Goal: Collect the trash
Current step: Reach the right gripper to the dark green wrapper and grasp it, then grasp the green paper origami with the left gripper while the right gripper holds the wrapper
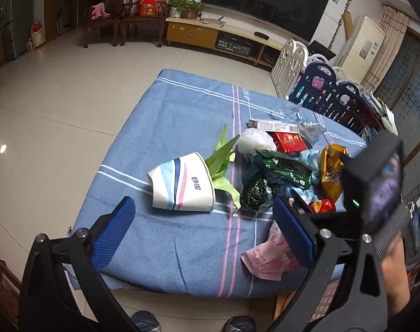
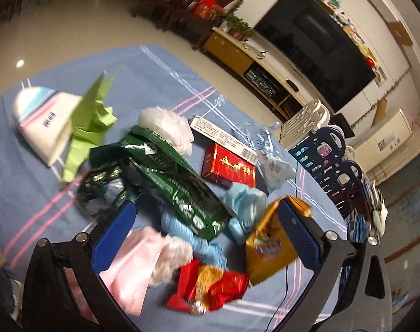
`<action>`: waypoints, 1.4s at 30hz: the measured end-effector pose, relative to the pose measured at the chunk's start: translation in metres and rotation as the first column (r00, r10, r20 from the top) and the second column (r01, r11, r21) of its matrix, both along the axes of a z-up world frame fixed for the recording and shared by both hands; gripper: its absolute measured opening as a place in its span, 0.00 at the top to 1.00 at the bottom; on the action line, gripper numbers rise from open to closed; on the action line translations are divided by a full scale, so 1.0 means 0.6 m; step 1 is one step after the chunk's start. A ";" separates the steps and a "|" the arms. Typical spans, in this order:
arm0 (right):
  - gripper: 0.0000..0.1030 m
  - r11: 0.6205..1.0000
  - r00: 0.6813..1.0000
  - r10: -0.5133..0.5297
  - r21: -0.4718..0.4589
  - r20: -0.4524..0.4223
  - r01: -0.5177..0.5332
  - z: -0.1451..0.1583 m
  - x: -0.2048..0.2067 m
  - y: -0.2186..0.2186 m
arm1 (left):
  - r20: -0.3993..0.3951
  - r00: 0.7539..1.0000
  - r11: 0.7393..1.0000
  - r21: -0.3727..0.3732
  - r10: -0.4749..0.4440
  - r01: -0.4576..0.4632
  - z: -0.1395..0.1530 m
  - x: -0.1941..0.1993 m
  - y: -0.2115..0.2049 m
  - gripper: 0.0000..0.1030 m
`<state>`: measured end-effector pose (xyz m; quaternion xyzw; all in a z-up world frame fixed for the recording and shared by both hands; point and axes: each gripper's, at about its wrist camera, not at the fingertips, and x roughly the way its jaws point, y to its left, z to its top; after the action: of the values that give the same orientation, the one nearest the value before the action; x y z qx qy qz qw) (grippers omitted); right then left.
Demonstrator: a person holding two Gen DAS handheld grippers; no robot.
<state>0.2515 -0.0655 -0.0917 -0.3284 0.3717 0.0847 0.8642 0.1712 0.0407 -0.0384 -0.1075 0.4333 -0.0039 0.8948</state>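
A worktop under a blue striped cloth (image 1: 182,127) carries a tipped white paper cup (image 1: 182,185); beside it, green folded paper (image 1: 221,160), then heaped wrappers (image 1: 282,171).

Trash pile (image 1: 279,166) on blue cloth (image 1: 168,138)

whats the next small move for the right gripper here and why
Probably lower the right gripper onto the red and yellow wrapper and close. Its jaws are open and empty, hovering over the pile on the blue cloth, and that wrapper lies nearest, on top and between the fingers.
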 end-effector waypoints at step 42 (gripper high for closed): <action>0.93 0.626 0.981 -0.195 0.769 -0.008 0.131 0.215 -0.162 -0.110 | 0.222 0.956 0.972 -0.092 -0.191 0.216 0.028 0.112 -0.018 0.98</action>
<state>0.1540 -0.1315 0.0374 0.1001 0.2956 0.1428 0.9393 0.2386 0.0296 -0.0218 -0.1127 0.3432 -0.1327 0.9230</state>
